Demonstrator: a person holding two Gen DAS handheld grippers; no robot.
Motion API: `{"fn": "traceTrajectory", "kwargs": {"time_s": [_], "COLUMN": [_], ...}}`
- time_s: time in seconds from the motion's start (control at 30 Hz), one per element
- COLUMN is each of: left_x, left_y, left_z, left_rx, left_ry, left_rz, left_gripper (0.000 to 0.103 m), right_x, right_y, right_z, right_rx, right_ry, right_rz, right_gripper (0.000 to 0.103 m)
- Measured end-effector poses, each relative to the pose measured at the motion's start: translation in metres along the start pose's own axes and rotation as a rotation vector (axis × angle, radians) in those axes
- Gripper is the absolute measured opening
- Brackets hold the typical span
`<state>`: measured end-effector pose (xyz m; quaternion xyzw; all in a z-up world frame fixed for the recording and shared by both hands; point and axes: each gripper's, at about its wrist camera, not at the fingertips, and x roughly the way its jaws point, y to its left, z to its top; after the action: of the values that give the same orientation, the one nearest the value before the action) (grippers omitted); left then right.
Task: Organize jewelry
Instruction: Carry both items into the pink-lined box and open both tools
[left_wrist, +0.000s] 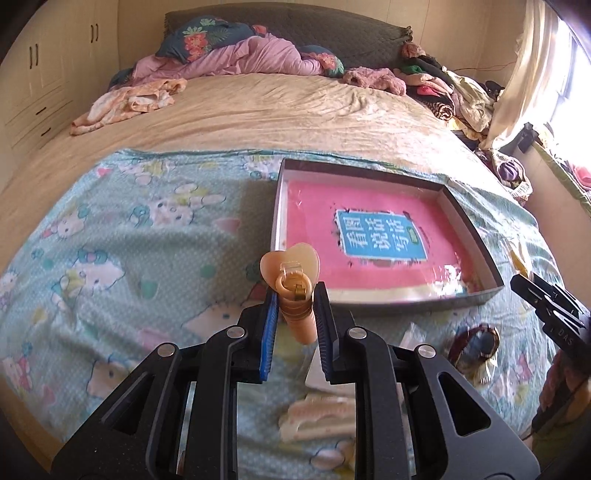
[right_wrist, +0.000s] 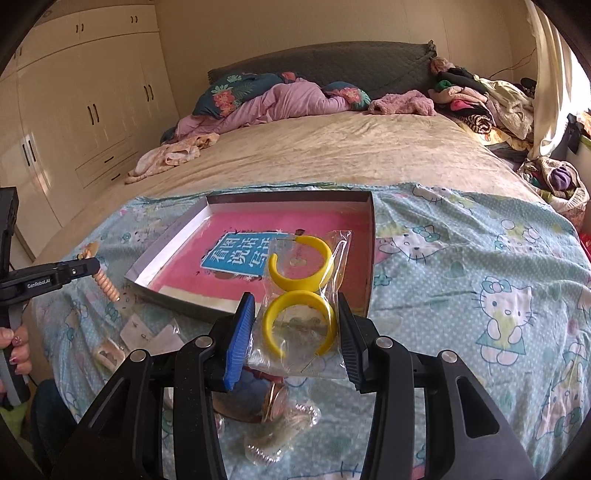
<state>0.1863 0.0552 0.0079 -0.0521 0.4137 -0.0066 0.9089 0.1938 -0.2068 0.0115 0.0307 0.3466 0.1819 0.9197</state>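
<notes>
The left hand-held gripper is closed tightly on a peach-coloured coiled bracelet that carries a heart-shaped charm at its top. It holds the bracelet in the air above the bed, just beside the near-left corner of the box.

The right hand-held gripper stands at a narrow opening, and its pads press on a clear plastic bag. Inside the bag are two yellow C-shaped hoop earrings, one above the other. The bag hangs over the near edge of the box.

The box is shallow, with grey walls and a pink bottom. On the bottom is a blue label with large white Chinese characters; in the right view the bag covers a part of them.

On the side of the left gripper the words "GenRobot.AI" can be read in the right view. A hand with painted nails holds its handle.

More small packets and a round gold-rimmed piece lie on the blue Hello Kitty sheet near the box. Farther back on the bed are a pink quilt and a pile of clothes.
</notes>
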Motion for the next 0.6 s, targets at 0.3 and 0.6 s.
{"fn": "traceTrajectory", "kwargs": {"time_s": [0.3, 0.6], "left_x": [0.039, 0.075], "left_y": [-0.018, -0.032], "left_z": [0.024, 0.029], "left_rx": [0.014, 0.024], "left_ry": [0.027, 0.082], "left_rz": [-0.010, -0.032], "left_gripper": [0.012, 0.012], "right_x": [0.038, 0.079], "right_y": [-0.009, -0.017], "right_z": [0.020, 0.024], "right_rx": [0.011, 0.030], "right_ry": [0.031, 0.106], "right_rz": [-0.013, -0.031], "right_gripper": [0.042, 0.042]}}
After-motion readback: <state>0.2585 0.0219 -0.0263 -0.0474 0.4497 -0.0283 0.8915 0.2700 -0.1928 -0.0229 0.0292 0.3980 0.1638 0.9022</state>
